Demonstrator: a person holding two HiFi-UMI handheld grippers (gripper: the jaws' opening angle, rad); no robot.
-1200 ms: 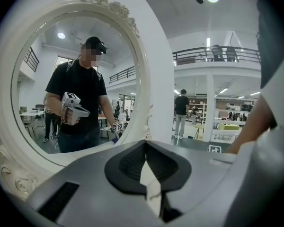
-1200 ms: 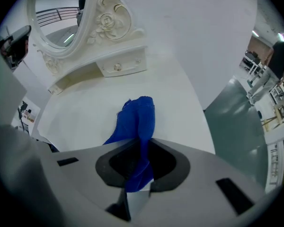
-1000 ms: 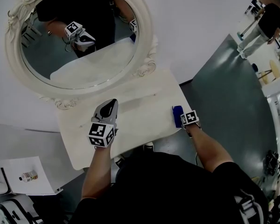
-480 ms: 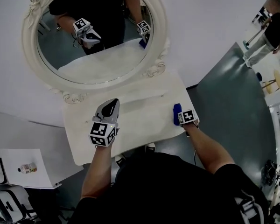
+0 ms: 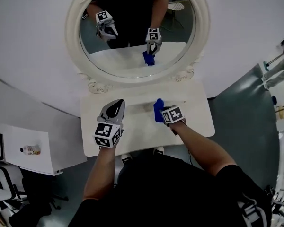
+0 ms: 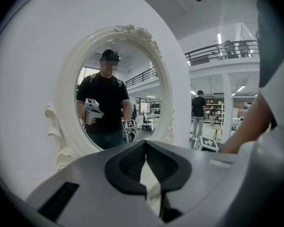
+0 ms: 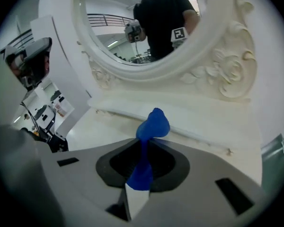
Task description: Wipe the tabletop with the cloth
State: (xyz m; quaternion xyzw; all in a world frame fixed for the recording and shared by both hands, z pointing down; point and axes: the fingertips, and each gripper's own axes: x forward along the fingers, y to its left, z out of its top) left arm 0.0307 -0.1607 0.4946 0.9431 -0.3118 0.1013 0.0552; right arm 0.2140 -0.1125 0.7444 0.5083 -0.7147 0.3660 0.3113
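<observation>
Right gripper [image 5: 162,113] pinched the blue cloth [image 5: 157,109] over the middle of the white tabletop [image 5: 199,122] in the head view, below the oval mirror [image 5: 202,30]. The left gripper [image 5: 115,106] hung over the tabletop's left part. Its own view showed jaws pressed together, nothing between. The right gripper view showed jaws clamped on the cloth, which bunched beyond them.

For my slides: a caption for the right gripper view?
Right gripper shut on a blue cloth, white tabletop and ornate oval mirror ahead.
</observation>
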